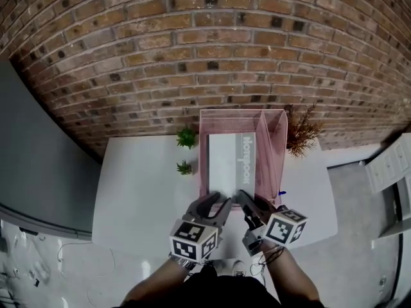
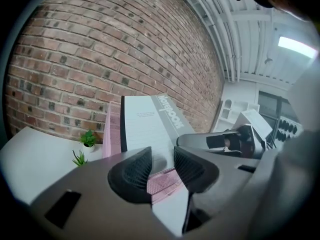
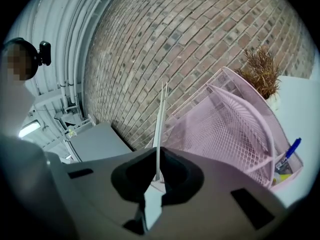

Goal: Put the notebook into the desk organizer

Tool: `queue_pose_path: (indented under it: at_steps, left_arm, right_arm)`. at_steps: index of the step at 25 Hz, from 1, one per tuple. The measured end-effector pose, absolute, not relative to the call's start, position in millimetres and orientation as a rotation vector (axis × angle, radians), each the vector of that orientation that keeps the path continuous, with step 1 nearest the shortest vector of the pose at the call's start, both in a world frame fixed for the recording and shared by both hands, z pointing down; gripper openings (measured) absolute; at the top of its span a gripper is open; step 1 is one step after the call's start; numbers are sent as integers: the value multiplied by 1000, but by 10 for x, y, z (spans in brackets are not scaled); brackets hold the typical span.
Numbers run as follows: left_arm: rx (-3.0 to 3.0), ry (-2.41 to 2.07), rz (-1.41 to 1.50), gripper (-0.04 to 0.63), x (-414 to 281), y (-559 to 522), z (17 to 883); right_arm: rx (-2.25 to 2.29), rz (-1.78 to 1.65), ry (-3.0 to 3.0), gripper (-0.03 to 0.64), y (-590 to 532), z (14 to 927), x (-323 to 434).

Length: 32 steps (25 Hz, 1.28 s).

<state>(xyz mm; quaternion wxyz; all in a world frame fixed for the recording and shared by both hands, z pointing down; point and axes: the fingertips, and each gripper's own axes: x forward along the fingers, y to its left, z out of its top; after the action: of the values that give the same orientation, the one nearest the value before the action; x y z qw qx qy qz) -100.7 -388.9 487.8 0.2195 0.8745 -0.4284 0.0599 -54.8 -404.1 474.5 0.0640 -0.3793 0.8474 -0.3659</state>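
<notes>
The left forearm [image 1: 157, 280] and right forearm [image 1: 293, 278] extend forward side by side. The left gripper [image 1: 216, 205] points slightly downward, its jaws apart with a clear gap between the pads. The right gripper [image 1: 246, 201] has its jaws clamped on the near edge of the notebook [image 1: 231, 159].

We face a brick wall [image 1: 205, 43] across the top; below it a white table [image 1: 141, 197] — grey floor [image 1: 359, 204] lower right.
</notes>
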Motion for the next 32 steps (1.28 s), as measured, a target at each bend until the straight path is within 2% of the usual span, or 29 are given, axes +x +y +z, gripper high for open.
queue_pose_path:
  at_steps: [14, 18, 23, 26, 32]
  left_arm:
    - [2420, -1240, 311, 106, -941, -3970, 5034]
    - [2404, -1254, 315, 106, -946, -3979, 5046]
    - [2385, -1282, 332, 101, -959, -3985, 5079]
    - [2372, -1306, 340, 93, -979, -3997, 5088]
    - [2354, -1343, 366, 78, -1002, -4015, 5114]
  right_arm:
    - [-1191, -1119, 2660, 26, -4150, 4807, -594]
    - [-1175, -1107, 2738, 60, -4143, 4850, -631]
    - [-1121, -1121, 2849, 156, -4072, 4908, -675]
    - [-1082, -1152, 2907, 190, -4020, 4952, -654]
    - [-1062, -1176, 2978, 215, -3921, 5029, -561]
